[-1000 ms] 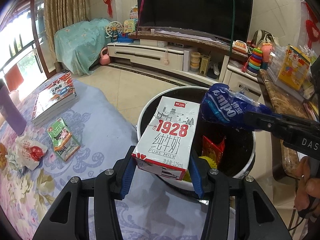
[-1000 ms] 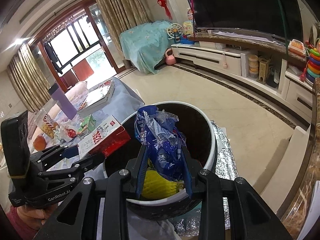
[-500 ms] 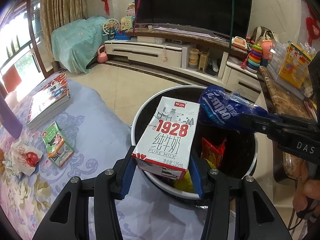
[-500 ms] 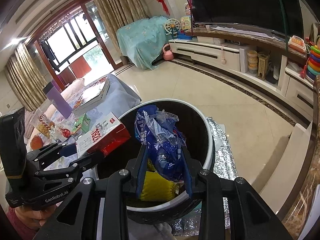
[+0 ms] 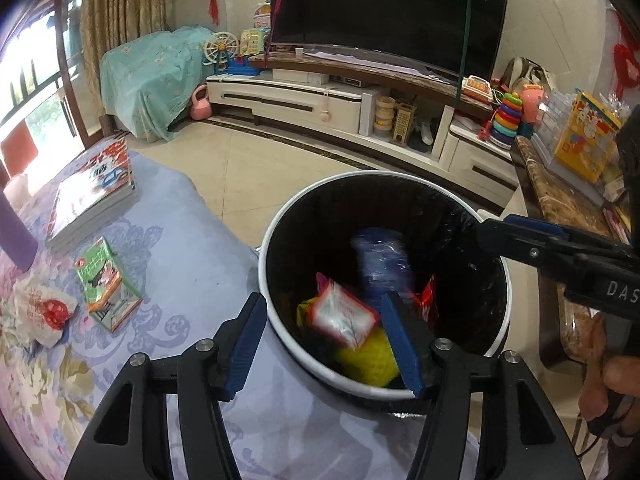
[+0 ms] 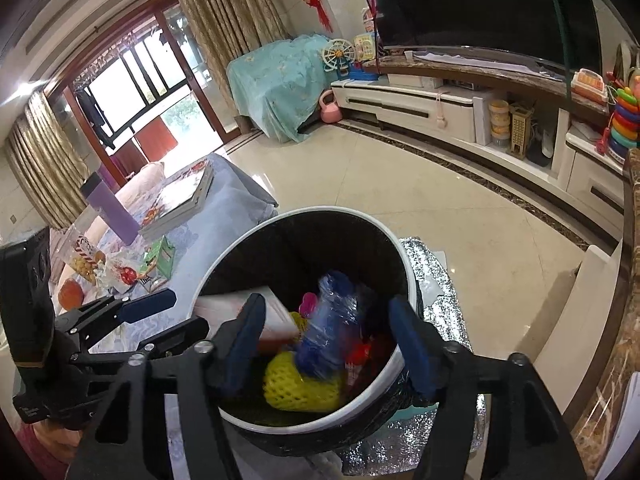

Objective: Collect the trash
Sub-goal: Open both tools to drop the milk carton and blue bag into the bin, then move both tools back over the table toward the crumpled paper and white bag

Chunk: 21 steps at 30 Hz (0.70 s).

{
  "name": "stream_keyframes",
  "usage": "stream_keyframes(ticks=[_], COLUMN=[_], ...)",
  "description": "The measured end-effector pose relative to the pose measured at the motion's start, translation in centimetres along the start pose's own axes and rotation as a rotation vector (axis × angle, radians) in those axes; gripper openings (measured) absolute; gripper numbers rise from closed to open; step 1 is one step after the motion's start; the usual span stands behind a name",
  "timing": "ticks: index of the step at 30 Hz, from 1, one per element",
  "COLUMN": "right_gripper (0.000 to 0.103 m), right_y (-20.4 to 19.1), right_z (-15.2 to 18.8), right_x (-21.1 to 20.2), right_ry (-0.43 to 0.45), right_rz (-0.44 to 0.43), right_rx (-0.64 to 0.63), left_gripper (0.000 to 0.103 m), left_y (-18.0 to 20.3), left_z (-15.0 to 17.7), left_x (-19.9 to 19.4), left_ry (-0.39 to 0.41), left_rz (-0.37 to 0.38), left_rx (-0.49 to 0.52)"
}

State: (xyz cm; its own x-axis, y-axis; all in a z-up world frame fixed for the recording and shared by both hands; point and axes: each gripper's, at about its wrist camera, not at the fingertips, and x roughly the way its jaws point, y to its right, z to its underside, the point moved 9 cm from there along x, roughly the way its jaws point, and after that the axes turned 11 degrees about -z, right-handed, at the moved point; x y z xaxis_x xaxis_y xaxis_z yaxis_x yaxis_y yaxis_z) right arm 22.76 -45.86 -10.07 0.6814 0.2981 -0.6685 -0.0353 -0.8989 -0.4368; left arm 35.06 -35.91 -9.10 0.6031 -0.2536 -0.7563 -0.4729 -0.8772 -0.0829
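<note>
Both grippers, left and right, are opening with nothing pinched; carton and blue bag sit blurred inside the bin.

Blurred: blue wrapper and milk carton in the bin, print unreadable; carton half-hidden behind right gripper's fingers; purple bottle cut by frame edge; bin floor hidden under yellow netting.
</note>
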Motion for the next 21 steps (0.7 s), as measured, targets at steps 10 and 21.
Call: stream_keyframes(ticks=[10,21], right_gripper=[0.081,0.084], right_y=[-2.6,-10.0], right_z=[1.3,4.3], right_x=[-0.8,1.5], right_ry=[0.04,0.021], right_rz=[-0.048,-0.157], right_rx=[0.01,-0.036], left_gripper=[0.062,0.062], left_y=[-4.5,-12.8], left_z=[4.9,11.5], left_x=[-2.7,-6.7], left_ry=[0.004,-0.009], left_rz=[-0.01,-0.107], left_rx=[-0.126,-0.307])
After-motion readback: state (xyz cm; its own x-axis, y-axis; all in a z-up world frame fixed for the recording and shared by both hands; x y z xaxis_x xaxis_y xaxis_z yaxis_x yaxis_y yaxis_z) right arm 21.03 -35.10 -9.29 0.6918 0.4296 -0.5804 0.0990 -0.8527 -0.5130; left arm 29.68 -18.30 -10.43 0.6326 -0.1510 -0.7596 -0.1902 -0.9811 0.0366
